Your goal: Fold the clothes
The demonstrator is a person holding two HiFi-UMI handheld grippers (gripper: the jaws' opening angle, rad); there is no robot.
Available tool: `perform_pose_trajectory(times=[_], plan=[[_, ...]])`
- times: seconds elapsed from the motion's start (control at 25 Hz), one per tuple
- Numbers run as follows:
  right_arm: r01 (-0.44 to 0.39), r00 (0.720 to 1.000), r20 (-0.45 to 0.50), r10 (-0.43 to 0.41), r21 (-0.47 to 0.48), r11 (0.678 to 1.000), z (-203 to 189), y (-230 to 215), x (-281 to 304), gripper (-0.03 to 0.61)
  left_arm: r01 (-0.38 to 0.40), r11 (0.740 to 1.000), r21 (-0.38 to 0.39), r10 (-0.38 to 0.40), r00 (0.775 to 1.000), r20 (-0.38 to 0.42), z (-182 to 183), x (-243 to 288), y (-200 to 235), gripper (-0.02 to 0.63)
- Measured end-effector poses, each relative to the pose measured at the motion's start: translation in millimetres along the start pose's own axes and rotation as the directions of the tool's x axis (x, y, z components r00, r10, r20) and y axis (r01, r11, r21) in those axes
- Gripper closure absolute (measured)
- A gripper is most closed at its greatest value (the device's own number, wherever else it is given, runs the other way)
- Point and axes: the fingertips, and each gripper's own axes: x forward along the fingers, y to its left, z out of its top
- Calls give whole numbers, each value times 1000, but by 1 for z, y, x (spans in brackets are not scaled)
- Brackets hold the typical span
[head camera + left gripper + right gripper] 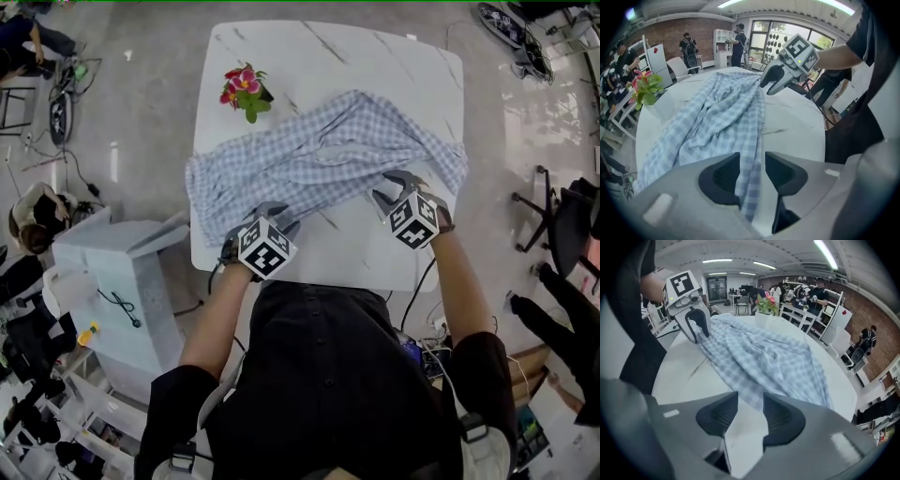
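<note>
No word, number or brand can be read. The only signs are black-and-white square code patterns on the marker cubes of the left hand-held gripper (270,214) and the right hand-held gripper (397,188), at the near edge of the white marble-look surface (375,56).

We find the widest bare run of the table (337,251) along its near edge, flanked by the left gripper (274,216) and the right gripper (398,190). The shirt (319,159) bars the middle from the left edge to the right edge, so any crossing from near to far goes over cloth. Beyond it the far side lies bare, save the flowers (244,91) standing at the far left. The shirt's left end may overhang the edge; we cannot tell. A pale cabinet (112,272) crowds the near left corner.
</note>
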Motion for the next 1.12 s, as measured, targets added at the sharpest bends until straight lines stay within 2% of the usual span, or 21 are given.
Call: perform_pose_trajectory(times=[0.12,0.36,0.6,0.72,0.88,1.12], plan=[[-57,998,-29,58,27,998,0,0,9,378,-11,1000,-12,10,1000,-20,-11,2,-2,434],[-114,990,-73,122,104,988,-1,-7,22,382,-42,999,-10,42,998,-52,-30,4,4,455],[-99,988,-112,110,101,990,0,-9,26,442,-71,997,19,71,996,-47,-36,5,14,513],[-96,986,-127,107,94,991,0,-2,27,500,-73,997,31,75,996,-51,-37,5,18,580],[-57,987,-146,70,91,994,-5,5,25,558,-33,999,30,35,998,-58,-42,1,16,586],[-30,977,-207,43,66,997,-20,31,20,563,6,995,104,1,998,-63,-55,-3,5,588]])
